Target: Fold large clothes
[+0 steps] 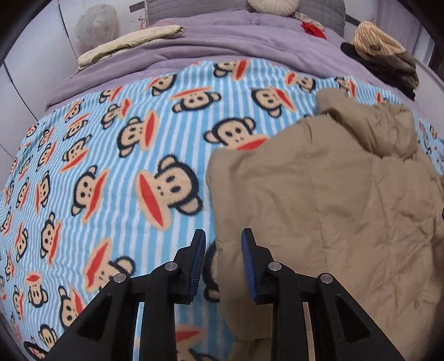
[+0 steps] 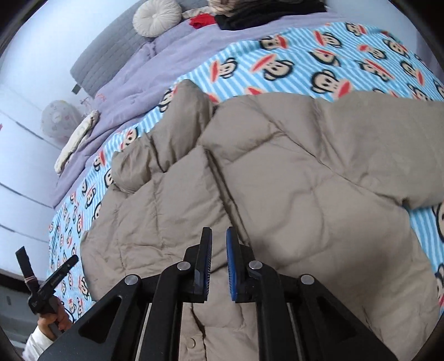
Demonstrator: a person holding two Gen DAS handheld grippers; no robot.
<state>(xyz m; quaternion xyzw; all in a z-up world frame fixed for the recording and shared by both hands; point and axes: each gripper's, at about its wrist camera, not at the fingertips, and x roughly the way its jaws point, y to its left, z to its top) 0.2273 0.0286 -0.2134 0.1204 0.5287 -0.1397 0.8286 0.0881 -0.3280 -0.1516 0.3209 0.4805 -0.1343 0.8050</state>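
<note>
A large beige puffer jacket (image 1: 327,200) lies spread on a blue striped monkey-print blanket (image 1: 116,155) on the bed. My left gripper (image 1: 223,236) is open and empty, hovering over the jacket's left edge. In the right wrist view the jacket (image 2: 277,177) lies front up, its closure running down the middle, one sleeve (image 2: 177,119) folded inward at the far left. My right gripper (image 2: 219,233) is open with a narrow gap, above the closure near the hem, holding nothing. The left gripper (image 2: 47,280) also shows at the lower left of that view, held in a hand.
A purple quilt (image 1: 222,41) covers the head of the bed. A folded cream garment (image 1: 130,41), a round cushion (image 2: 156,16), a red item (image 1: 313,29) and a pile of dark and striped clothes (image 1: 385,55) lie on it. White wall panels stand at the left.
</note>
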